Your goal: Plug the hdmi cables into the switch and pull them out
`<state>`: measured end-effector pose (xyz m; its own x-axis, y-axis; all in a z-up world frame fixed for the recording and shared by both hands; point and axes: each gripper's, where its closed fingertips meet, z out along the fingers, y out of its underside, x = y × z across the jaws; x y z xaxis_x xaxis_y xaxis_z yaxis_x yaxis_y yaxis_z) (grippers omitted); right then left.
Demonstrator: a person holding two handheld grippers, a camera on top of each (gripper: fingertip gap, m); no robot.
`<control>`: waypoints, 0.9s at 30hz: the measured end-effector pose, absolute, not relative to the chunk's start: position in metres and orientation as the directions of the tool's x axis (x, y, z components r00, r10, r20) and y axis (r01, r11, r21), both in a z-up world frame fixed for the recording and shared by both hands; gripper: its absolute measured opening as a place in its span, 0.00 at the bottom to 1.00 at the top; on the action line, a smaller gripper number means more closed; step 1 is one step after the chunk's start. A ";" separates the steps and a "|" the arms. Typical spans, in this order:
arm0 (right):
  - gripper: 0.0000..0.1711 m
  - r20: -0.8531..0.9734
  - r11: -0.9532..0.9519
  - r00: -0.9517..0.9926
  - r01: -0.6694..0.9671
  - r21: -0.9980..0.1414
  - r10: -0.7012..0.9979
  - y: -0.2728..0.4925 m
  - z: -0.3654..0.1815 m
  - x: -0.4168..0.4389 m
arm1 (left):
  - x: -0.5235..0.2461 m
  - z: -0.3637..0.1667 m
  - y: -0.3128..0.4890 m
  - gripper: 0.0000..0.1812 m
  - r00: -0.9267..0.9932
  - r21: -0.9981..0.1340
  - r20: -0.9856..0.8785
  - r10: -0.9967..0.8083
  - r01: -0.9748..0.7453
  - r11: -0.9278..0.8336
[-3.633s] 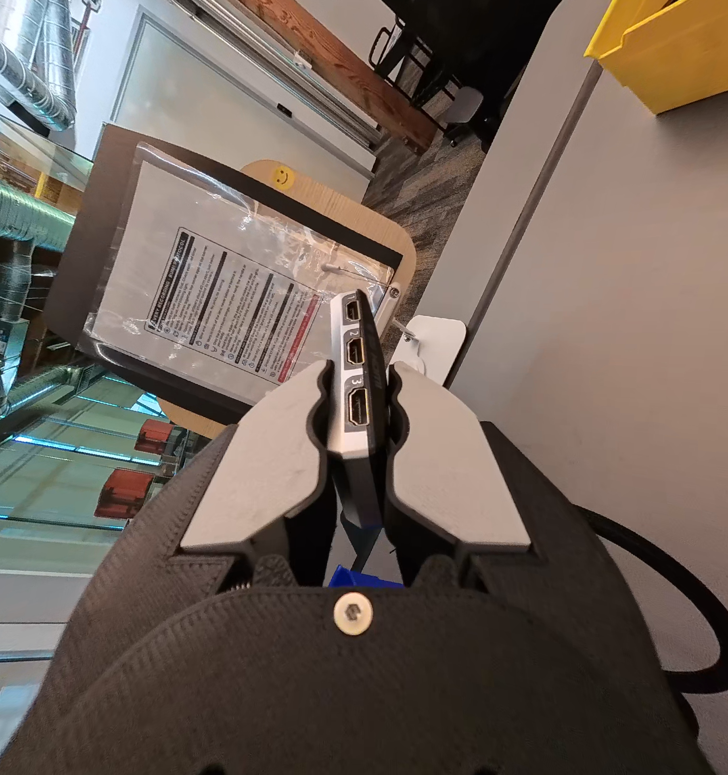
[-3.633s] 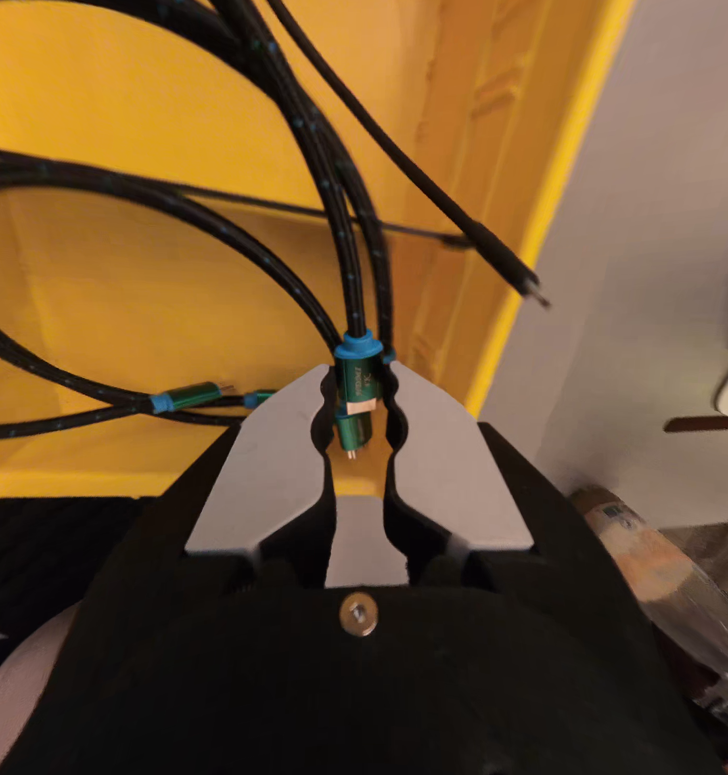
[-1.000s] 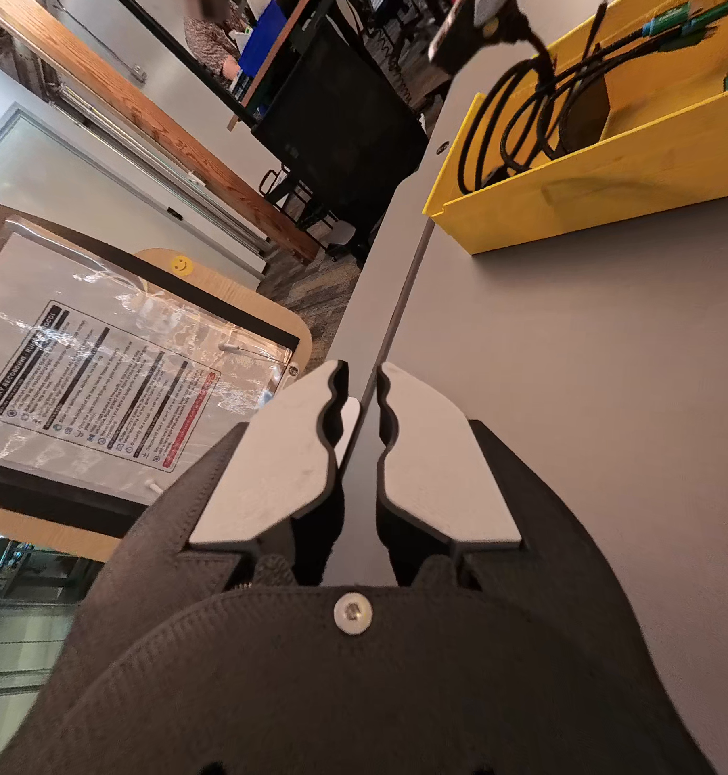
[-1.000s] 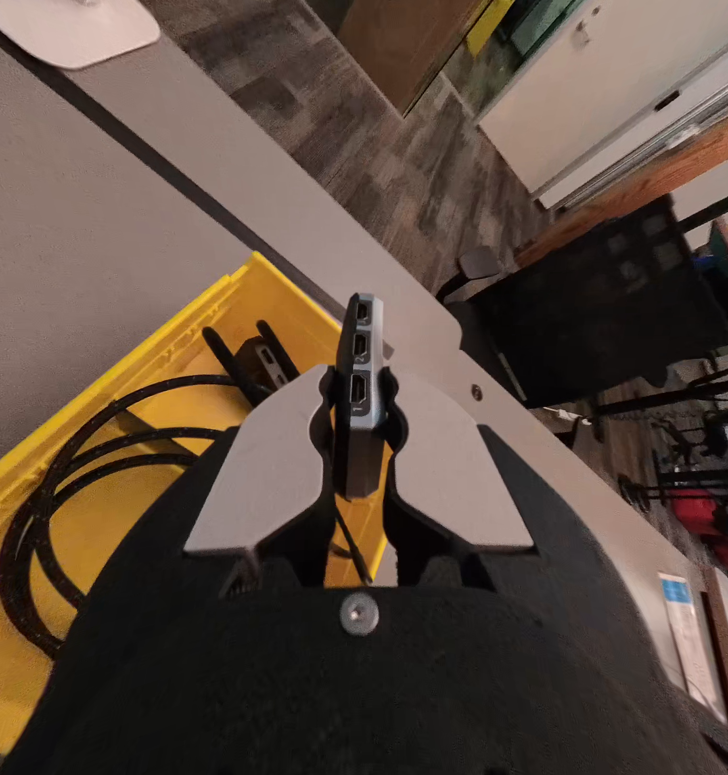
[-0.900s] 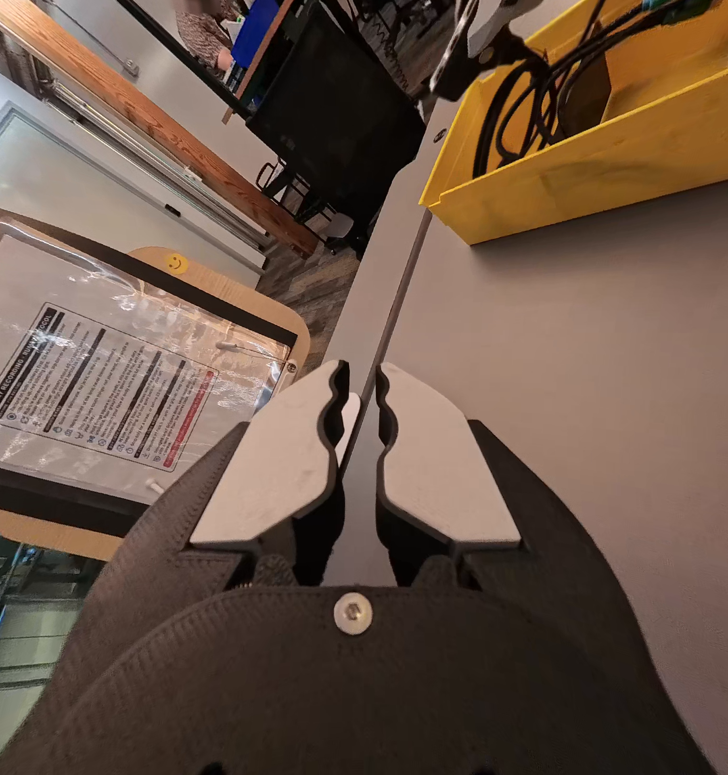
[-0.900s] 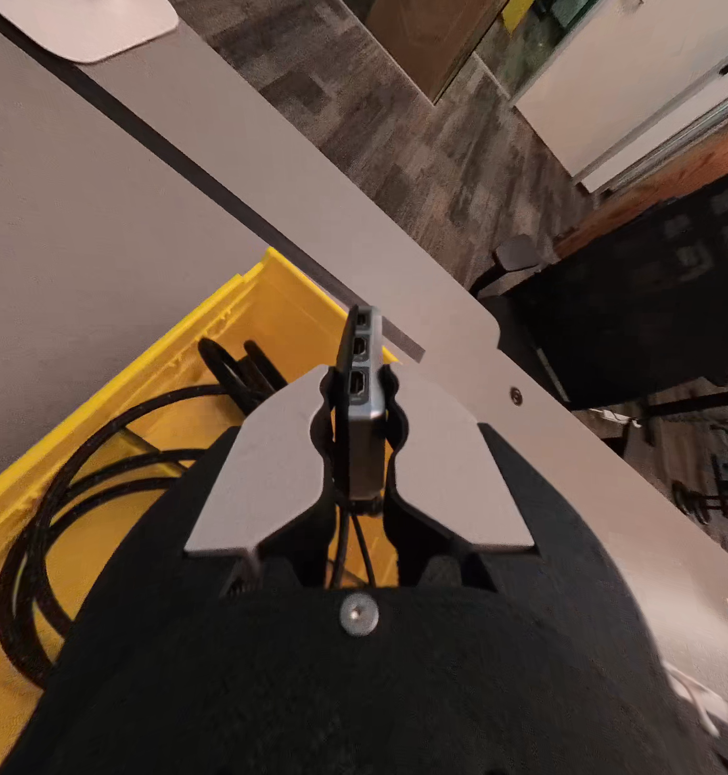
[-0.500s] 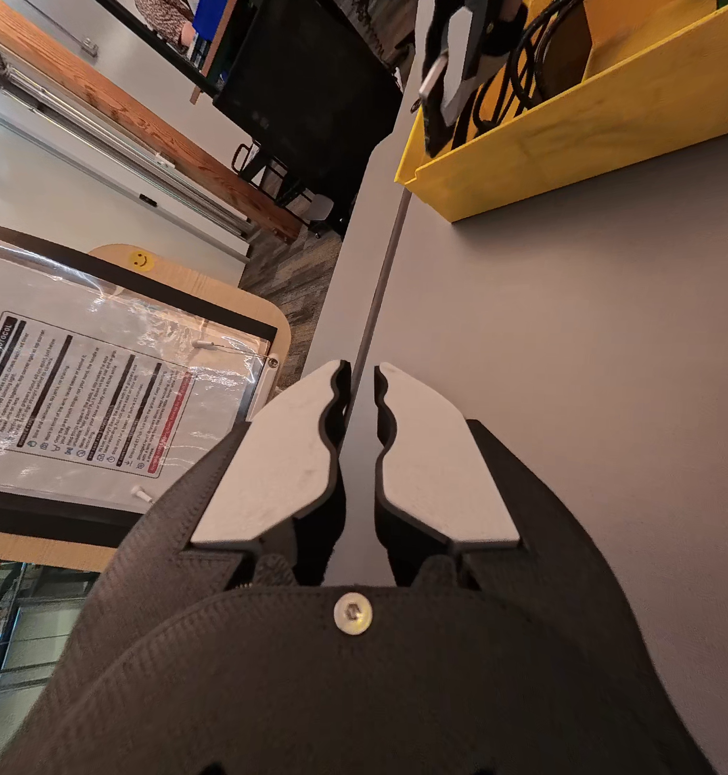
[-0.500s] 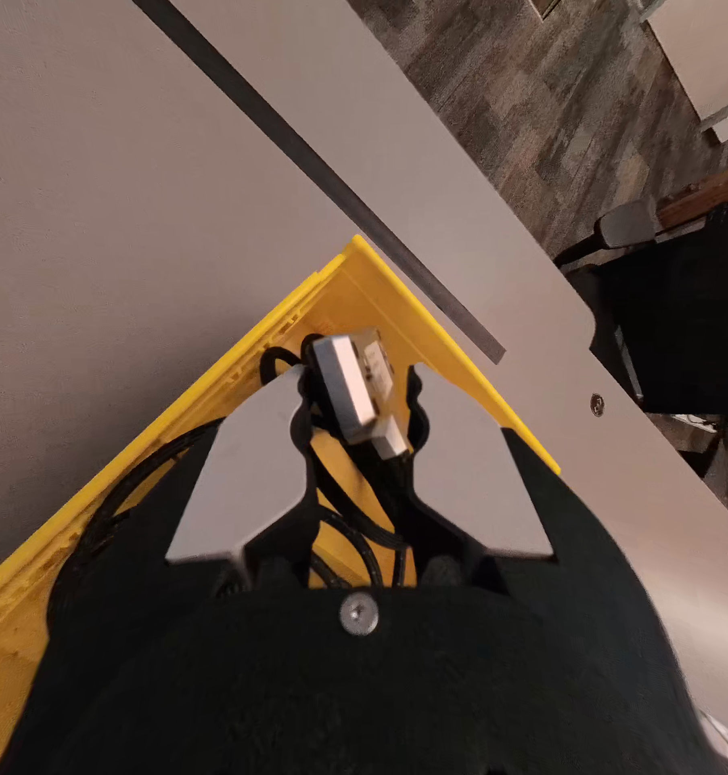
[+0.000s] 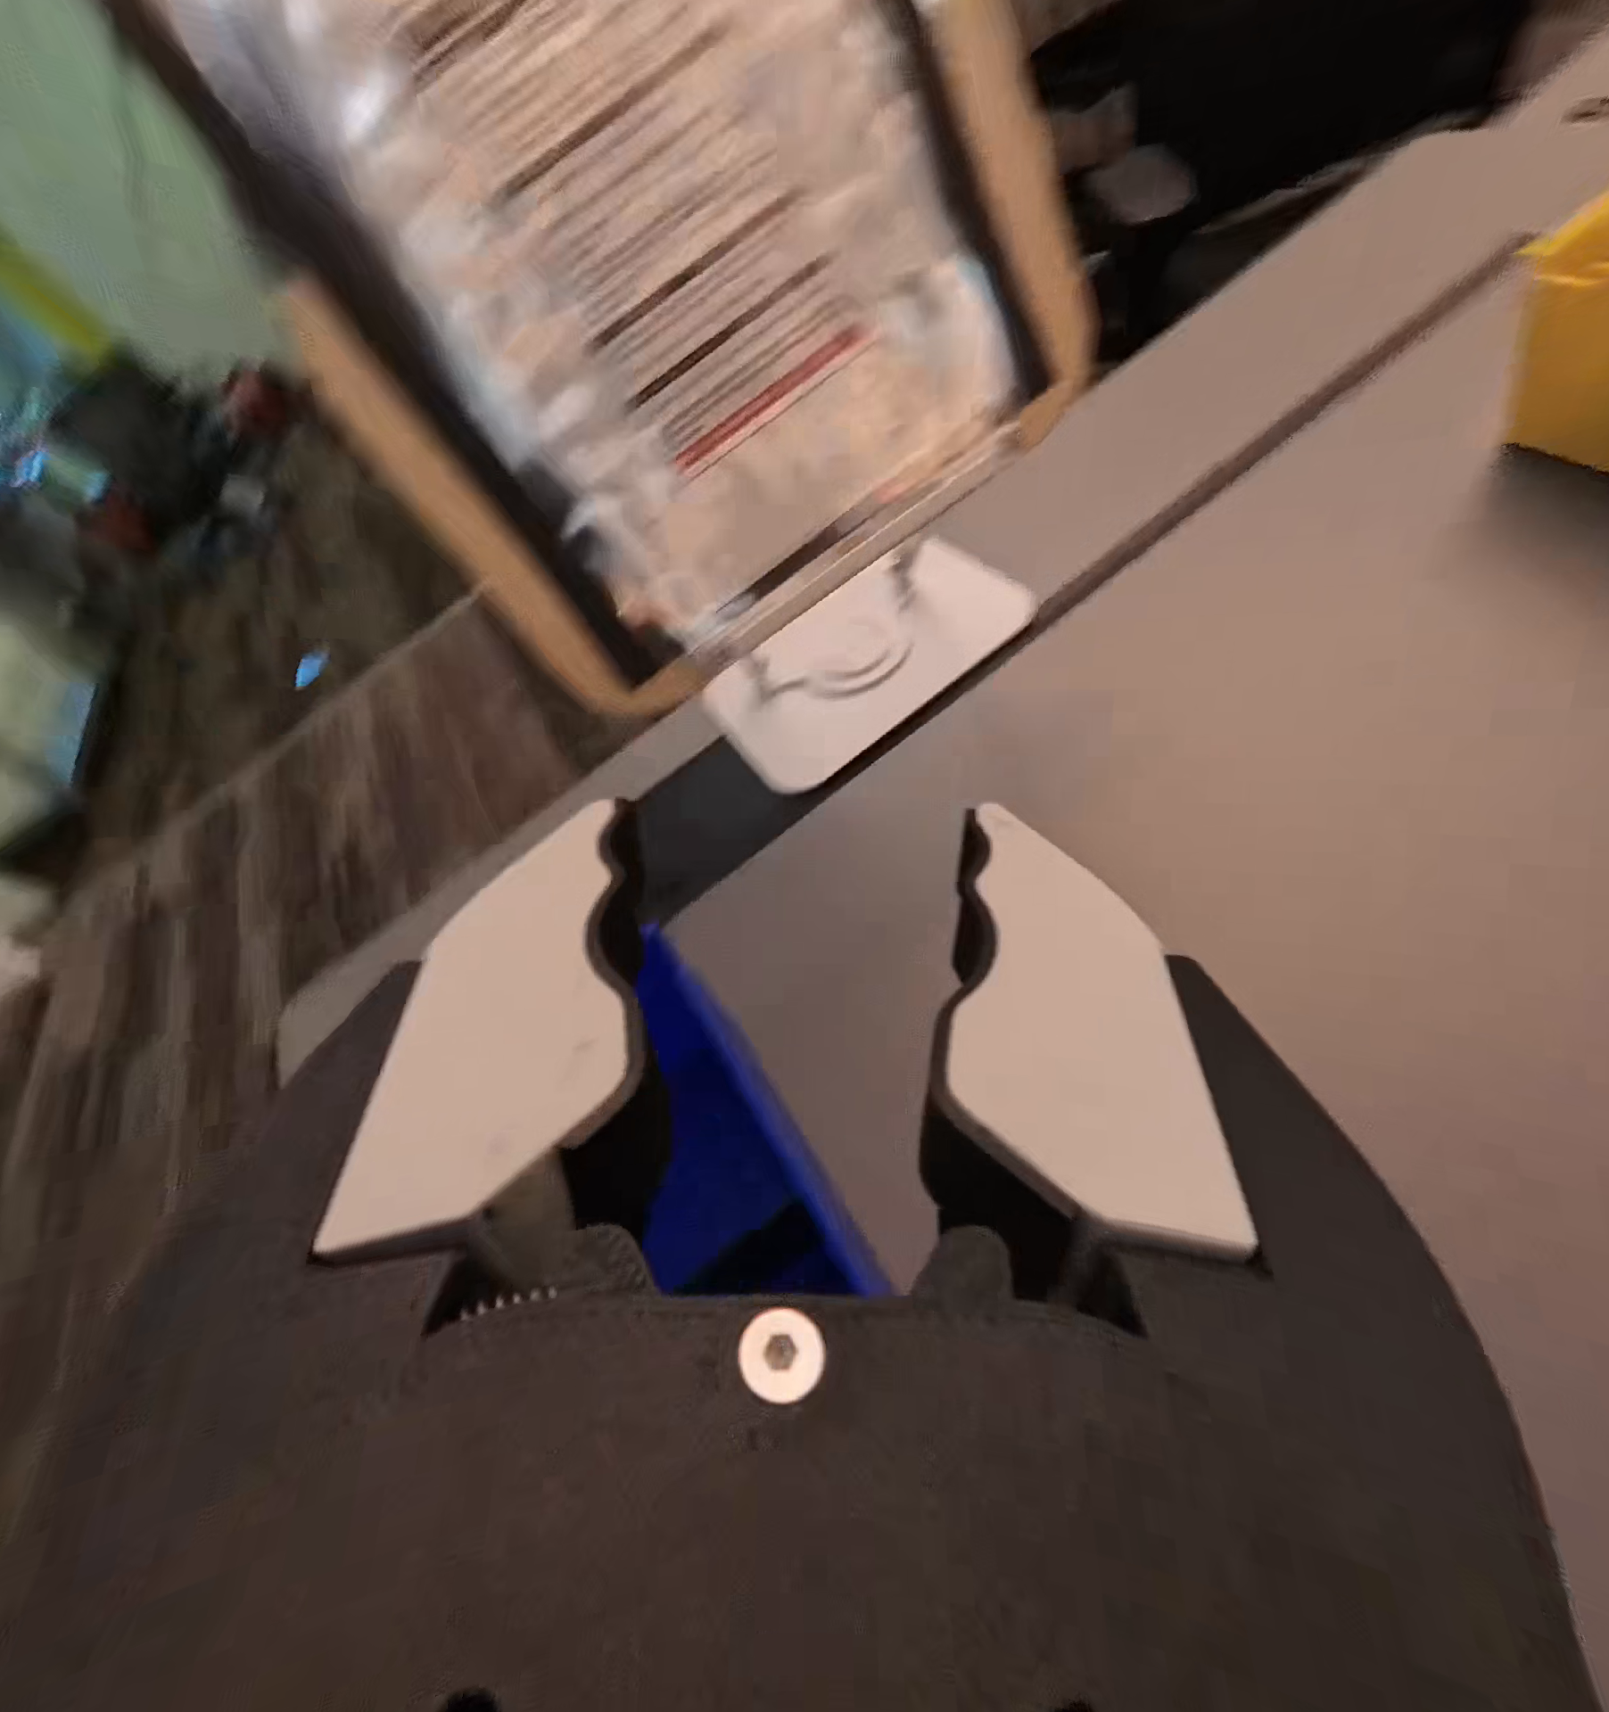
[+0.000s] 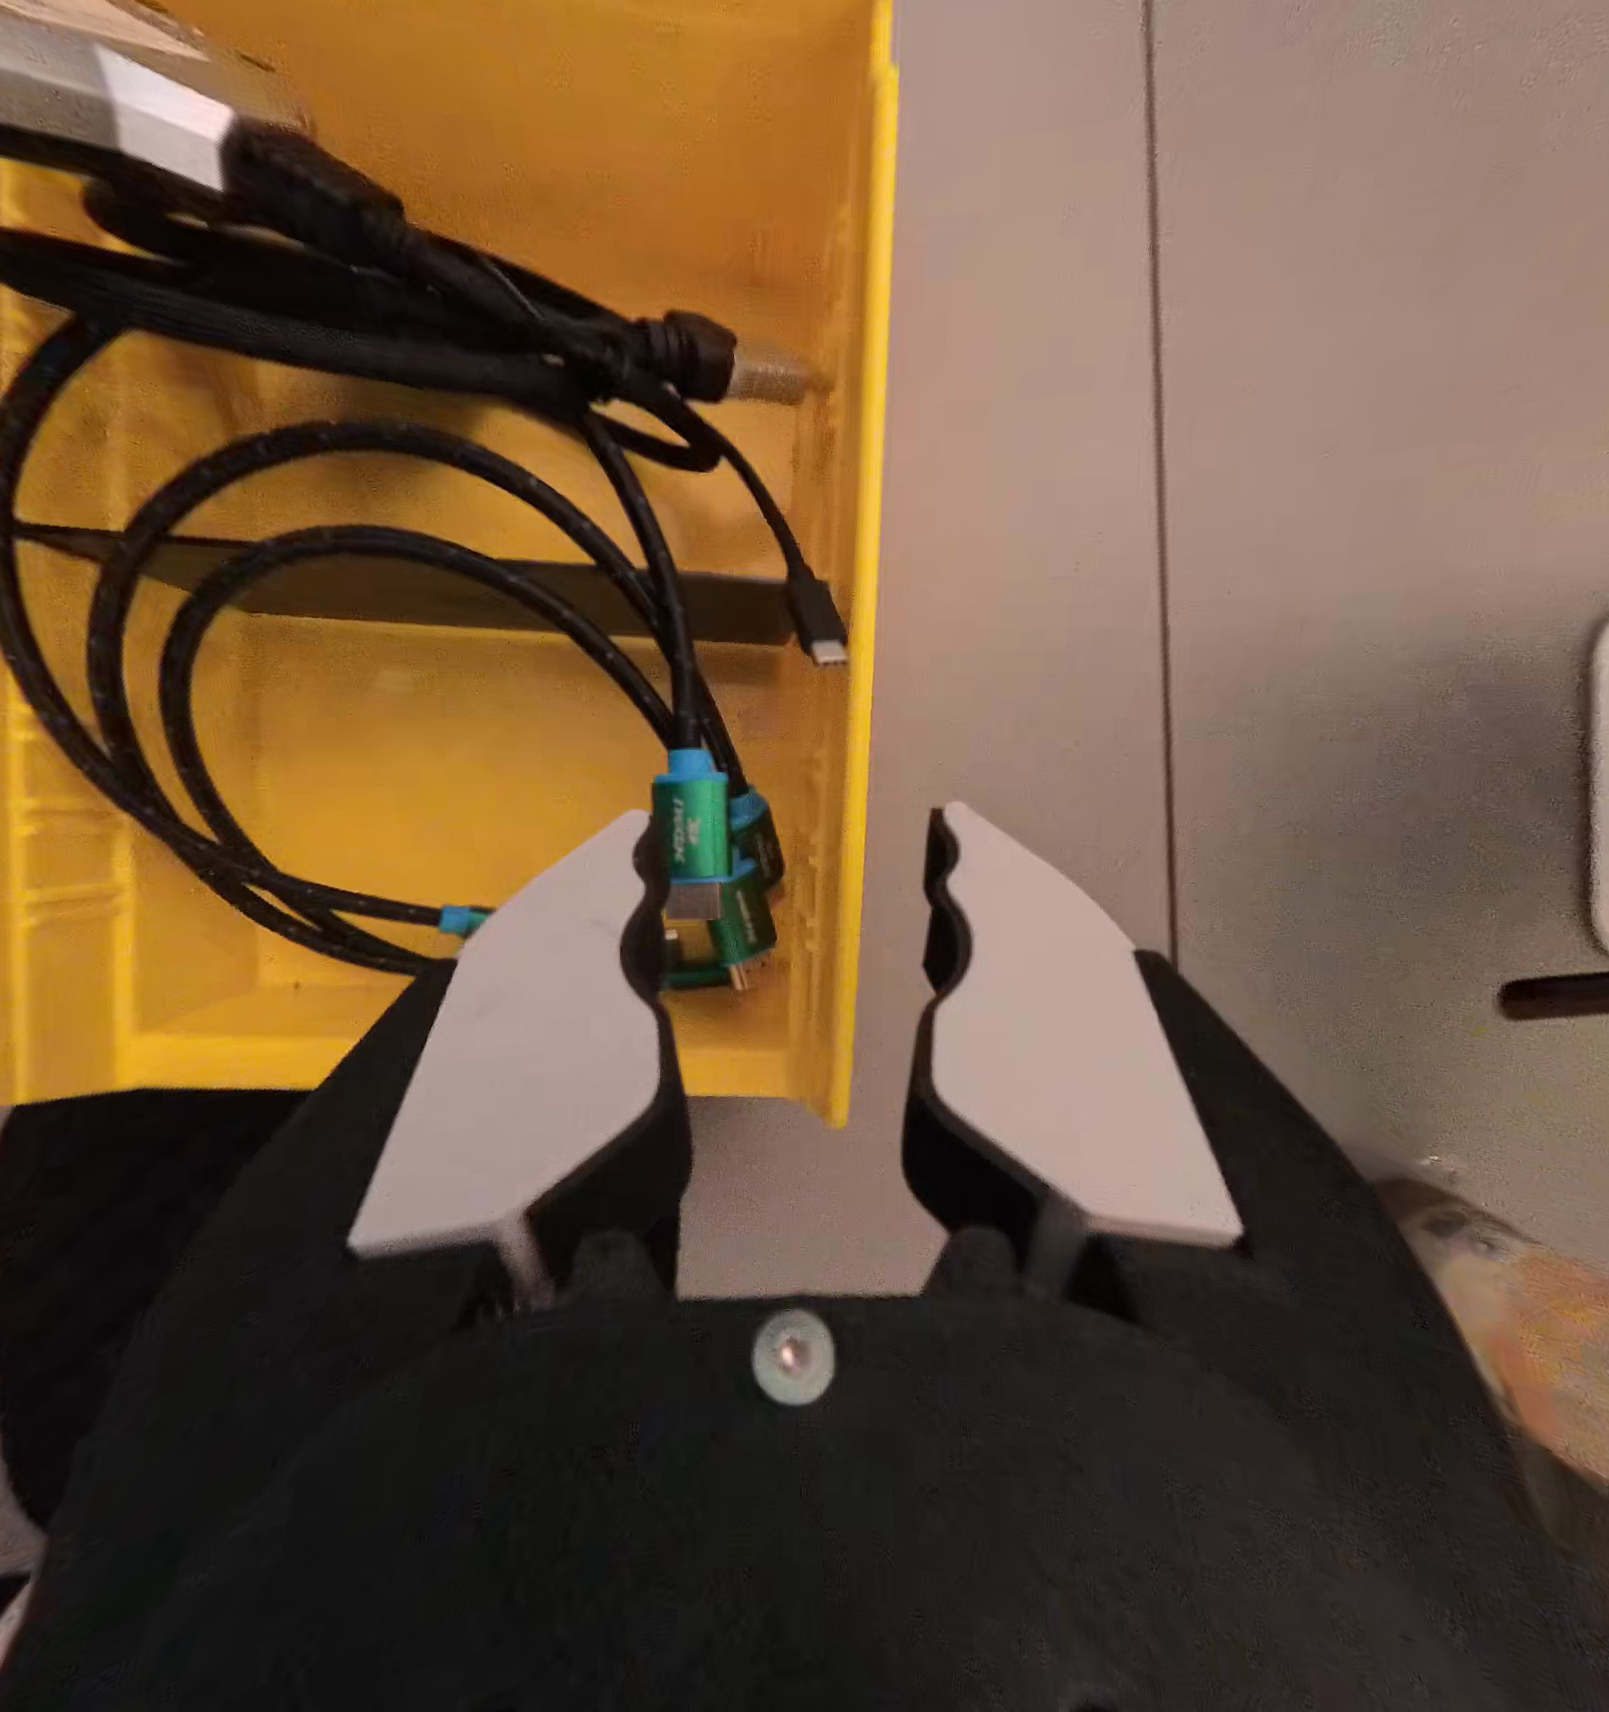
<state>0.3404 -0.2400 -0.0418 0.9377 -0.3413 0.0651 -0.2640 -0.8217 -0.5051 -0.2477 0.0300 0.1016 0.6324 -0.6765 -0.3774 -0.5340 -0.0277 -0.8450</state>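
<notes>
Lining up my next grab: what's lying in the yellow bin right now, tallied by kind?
Switch: 1
Green HDMI plugs: at least 3, bunched and overlapping, so more may be hidden
Black metal-tipped plug: 1
Small flat plug: 1
Total: at least 6

table: grey top (image 9: 1246, 741), dark seam (image 9: 1264, 445) across it | floor: grey-brown carpet (image 9: 254, 834), blurred | stand: white base (image 9: 866, 667) at table edge, wood-framed board (image 9: 541, 593) behind | far room: dim, smeared
</notes>
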 end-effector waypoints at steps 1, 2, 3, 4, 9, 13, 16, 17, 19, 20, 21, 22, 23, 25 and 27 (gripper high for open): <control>0.28 0.020 -0.816 0.931 -0.310 -0.488 -0.365 -0.244 -0.051 0.345 | -0.271 0.101 0.040 0.40 0.700 -0.856 -0.339 -0.628 -0.507 -0.103; 0.24 -0.007 -0.806 0.919 -0.350 -0.477 -0.395 -0.248 -0.057 0.351 | -0.294 0.098 0.048 0.41 0.760 -0.858 -0.308 -0.573 -0.481 -0.177; 0.21 -0.031 -0.793 0.910 -0.377 -0.479 -0.413 -0.250 -0.061 0.355 | -0.319 0.094 0.055 0.43 0.810 -0.852 -0.291 -0.509 -0.462 -0.247; 0.19 -0.056 -0.784 0.905 -0.396 -0.479 -0.422 -0.249 -0.065 0.358 | -0.345 0.087 0.060 0.43 0.852 -0.838 -0.287 -0.438 -0.445 -0.317; 0.16 -0.149 -0.820 0.897 -0.441 -0.365 -0.416 -0.242 -0.103 0.357 | -0.443 0.034 0.062 0.43 0.955 -0.703 -0.220 -0.199 -0.297 -0.646; 0.03 -0.174 -0.860 0.908 -0.417 -0.296 -0.380 -0.234 -0.111 0.347 | -0.477 -0.014 0.059 0.46 0.986 -0.559 -0.066 -0.155 -0.165 -0.813; 0.03 -0.096 -0.900 0.938 -0.347 -0.264 -0.334 -0.234 -0.112 0.343 | -0.507 -0.035 0.061 0.46 0.989 -0.497 -0.108 -0.096 -0.138 -0.857; 0.03 -0.108 -0.905 0.940 -0.342 -0.254 -0.324 -0.233 -0.112 0.339 | -0.514 -0.042 0.060 0.45 0.990 -0.471 -0.111 -0.085 -0.127 -0.873; 0.03 -0.125 -0.923 0.954 -0.297 -0.246 -0.274 -0.230 -0.112 0.327 | -0.525 -0.054 0.060 0.42 0.992 -0.437 -0.107 -0.060 -0.101 -0.894; 0.04 -0.134 -0.931 0.959 -0.274 -0.239 -0.248 -0.229 -0.113 0.320 | -0.529 -0.060 0.060 0.41 0.994 -0.418 -0.094 -0.048 -0.083 -0.904; 0.04 -0.138 -0.941 0.966 -0.248 -0.232 -0.221 -0.226 -0.113 0.314 | -0.531 -0.068 0.058 0.41 0.996 -0.388 -0.075 -0.043 -0.069 -0.919; 0.04 -0.137 -0.944 0.968 -0.238 -0.228 -0.211 -0.223 -0.113 0.310 | -0.531 -0.076 0.055 0.40 0.997 -0.349 -0.057 -0.049 -0.066 -0.935; 0.04 -0.140 -0.948 0.968 -0.234 -0.217 -0.207 -0.220 -0.113 0.306 | -0.531 -0.084 0.053 0.39 0.997 -0.313 -0.047 -0.058 -0.070 -0.947; 0.04 -0.134 -0.956 0.974 -0.206 -0.211 -0.180 -0.211 -0.113 0.300 | -0.530 -0.097 0.051 0.34 0.996 -0.259 -0.033 -0.080 -0.086 -0.962; 0.04 -0.154 -0.961 0.975 -0.191 -0.200 -0.162 -0.202 -0.112 0.287 | -0.525 -0.107 0.047 0.25 0.992 -0.192 -0.028 -0.126 -0.129 -0.973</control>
